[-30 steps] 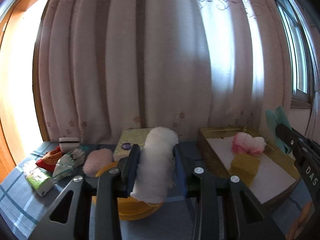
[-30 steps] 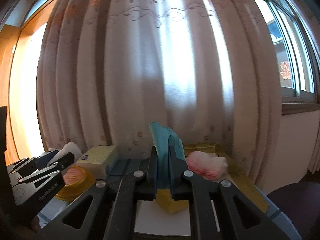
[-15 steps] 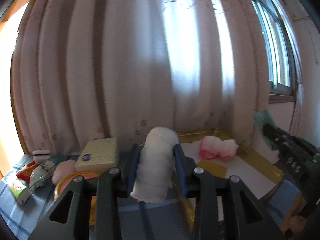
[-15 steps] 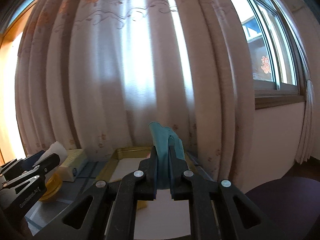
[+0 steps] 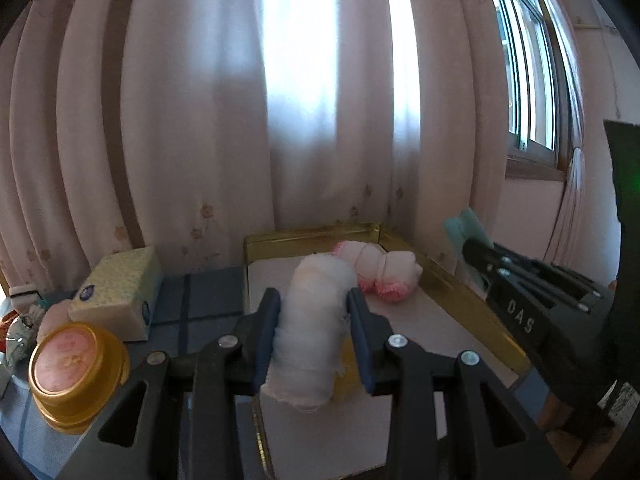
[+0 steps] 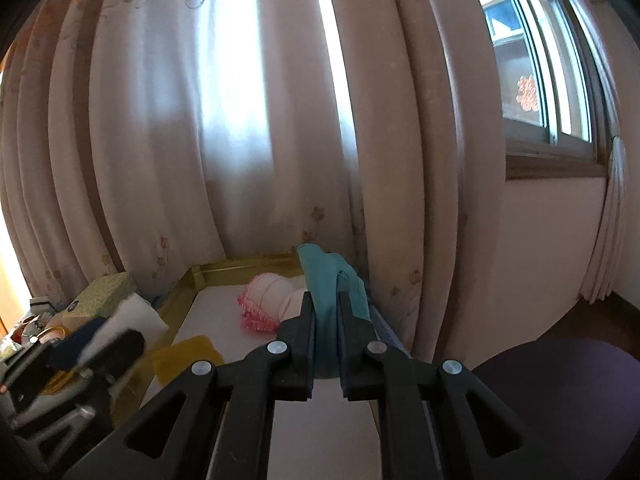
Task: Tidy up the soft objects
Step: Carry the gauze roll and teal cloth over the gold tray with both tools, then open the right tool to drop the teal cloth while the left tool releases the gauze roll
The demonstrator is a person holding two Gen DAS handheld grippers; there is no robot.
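Soft objects sit in and around a gold-rimmed tray (image 5: pixel 316 236) at the bench's back right corner, against the pale curtain (image 5: pixel 200 120). Curtain spans the whole back, window (image 5: pixel 528 92) on the right. Bench (image 5: pixel 208 300) has a blue checked cover. Tray has a white floor, gold walls.

Left gripper (image 5: pixel 314 340) holds a white gauze roll (image 5: pixel 308 332), fingers (image 5: pixel 266 332) pinching it from both sides, roll upright and bulging above them, hanging over the tray's front left part. Right gripper (image 6: pixel 325 332) has its fingers (image 6: pixel 303 340) clamped on a thin teal cloth (image 6: pixel 326 284), cloth standing up out of the narrow gap, over the tray's right edge. From the left wrist view the right gripper comes in from the right, teal cloth at its tip near the tray's back right corner.

Inside the tray: pink and white fluffy bundle (image 5: pixel 380 272) near the back wall, lying on its side. Yellow flat sponge-like piece (image 6: pixel 186 356) on the tray floor near the left wall, mostly hidden behind the gauze roll in the left view.

Left of the tray on the bench: pale green tissue box (image 5: pixel 116 292) near the back edge, gold round tin (image 5: pixel 76 372) with a pink lid in front of it, pink puff (image 5: pixel 54 316) just behind the tin. Small packets (image 5: pixel 20 332) at the far left edge, too blurred to tell what.
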